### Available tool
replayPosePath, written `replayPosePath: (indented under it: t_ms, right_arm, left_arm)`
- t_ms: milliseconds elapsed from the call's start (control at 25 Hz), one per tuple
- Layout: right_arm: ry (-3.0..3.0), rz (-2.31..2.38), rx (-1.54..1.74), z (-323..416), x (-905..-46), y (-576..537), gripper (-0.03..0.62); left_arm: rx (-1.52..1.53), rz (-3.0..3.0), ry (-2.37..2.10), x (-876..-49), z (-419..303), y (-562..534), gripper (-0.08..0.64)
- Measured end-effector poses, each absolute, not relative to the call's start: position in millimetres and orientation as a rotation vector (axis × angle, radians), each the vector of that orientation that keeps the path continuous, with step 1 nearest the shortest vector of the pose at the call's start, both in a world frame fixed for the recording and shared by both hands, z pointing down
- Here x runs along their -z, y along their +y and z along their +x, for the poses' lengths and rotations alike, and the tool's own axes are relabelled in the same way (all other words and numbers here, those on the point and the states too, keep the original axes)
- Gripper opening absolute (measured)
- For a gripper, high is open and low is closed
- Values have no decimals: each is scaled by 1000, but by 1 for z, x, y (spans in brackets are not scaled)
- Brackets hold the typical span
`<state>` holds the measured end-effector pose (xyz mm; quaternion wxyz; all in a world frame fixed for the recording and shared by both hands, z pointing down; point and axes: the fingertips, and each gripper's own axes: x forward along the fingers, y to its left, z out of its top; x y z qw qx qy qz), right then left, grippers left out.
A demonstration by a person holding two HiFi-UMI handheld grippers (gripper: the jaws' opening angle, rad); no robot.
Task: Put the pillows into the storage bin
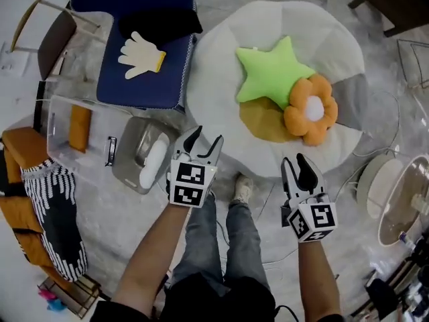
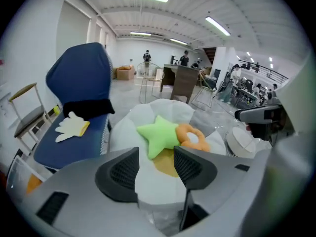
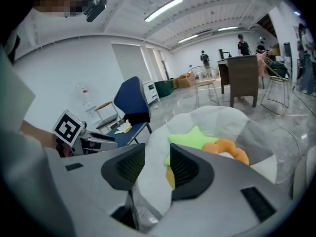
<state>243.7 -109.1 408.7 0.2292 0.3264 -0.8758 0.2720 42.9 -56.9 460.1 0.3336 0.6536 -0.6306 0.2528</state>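
Pillows were mostly still outside the storage bin point(image 1: 64, 109), as I judged it.

Head view: the green star pillow point(image 1: 271, 72), the orange flower pillow point(image 1: 310, 109) touching it, and a mustard round pillow point(image 1: 261, 123) under both lay on the white beanbag point(image 1: 214, 79) at one o'clock. A white hand-shaped pillow point(image 1: 141, 54) sat on the blue chair point(image 1: 134, 86) at eleven. The clear bin stood at nine o'clock with one orange pillow point(image 1: 80, 127) apparently inside. A white roll point(image 1: 153, 163) lay on a grey piece by it, and I could not tell whether that was in the bin. The left tool point(image 1: 204, 141) and right tool point(image 1: 295, 163) hovered short of the beanbag.

Left gripper view: my left tool point(image 2: 155, 164) was released, jaws apart with nothing between them, aimed at the star point(image 2: 159, 135) at twelve o'clock.

Right gripper view: the right tool point(image 3: 157, 164) was likewise released and empty, with star and flower point(image 3: 229, 149) at one o'clock, well apart from it.

Four pillows seemed left to move.
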Motion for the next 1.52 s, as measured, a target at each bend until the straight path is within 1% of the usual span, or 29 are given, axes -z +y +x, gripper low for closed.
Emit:
replayPosePath:
  t_ms: [160, 200, 240, 280, 440, 560, 920, 1080, 1280, 1520]
  right_arm:
    - [-2369, 1039, -765, 307, -408, -110, 173]
    - [-2365, 1071, -771, 321, -407, -110, 173]
    - [-2360, 1107, -777, 334, -406, -110, 174]
    - [-2354, 1149, -782, 348, -404, -110, 175]
    - [-2304, 1322, -794, 395, -403, -110, 175]
    - [-2266, 1400, -815, 416, -404, -104, 175]
    - [-2203, 1529, -849, 422, -403, -92, 175]
    - [-2172, 1600, -818, 420, -394, -97, 175]
    - [-2156, 1673, -811, 412, -379, -104, 175]
    - [-2192, 1654, -800, 409, -382, -129, 175]
  left_arm:
    - [-682, 1807, -1582, -461, 97, -72, 237]
    - [-671, 1820, -1566, -461, 108, -76, 243]
    - [-656, 1831, -1551, -461, 119, -79, 265]
    - [-642, 1843, -1539, -459, 127, -83, 282]
    - [-628, 1917, -1512, -450, 149, -96, 294]
    - [-645, 1969, -1469, -448, 161, -103, 299]
    - [-627, 2022, -1338, -457, 180, -119, 299]
    - [-632, 2053, -1285, -459, 179, -126, 299]
    - [-551, 2027, -1232, -457, 171, -134, 301]
    - [-498, 1930, -1176, -501, 184, -146, 307]
